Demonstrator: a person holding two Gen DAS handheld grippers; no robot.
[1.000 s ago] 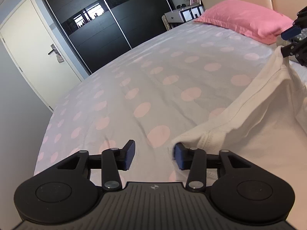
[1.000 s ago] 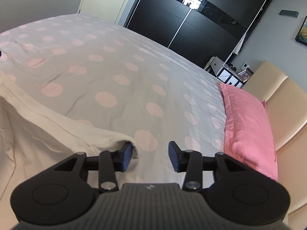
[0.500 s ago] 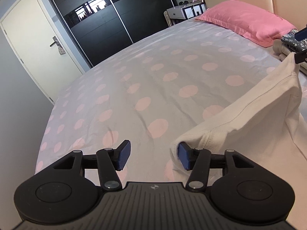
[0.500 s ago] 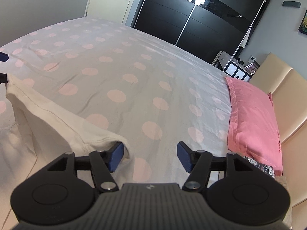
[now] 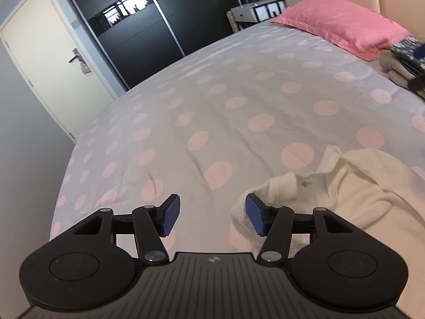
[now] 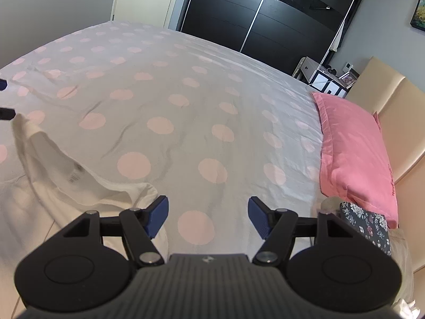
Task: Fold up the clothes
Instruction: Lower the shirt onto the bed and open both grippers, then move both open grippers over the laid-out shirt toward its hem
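Between both grippers lies the shirt: right of the left gripper, still opening; left of the right gripper, jaws apart, both empty.

Soft matt cloth shirt on smooth cotton-like bedsheet; glossy black wardrobe; pink fabric pillow.

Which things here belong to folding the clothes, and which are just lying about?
Belongs to the job:
cream shirt
left gripper, open
right gripper, open
folded clothes pile

Just lying about:
pink pillow
dotted bedsheet
black wardrobe
door
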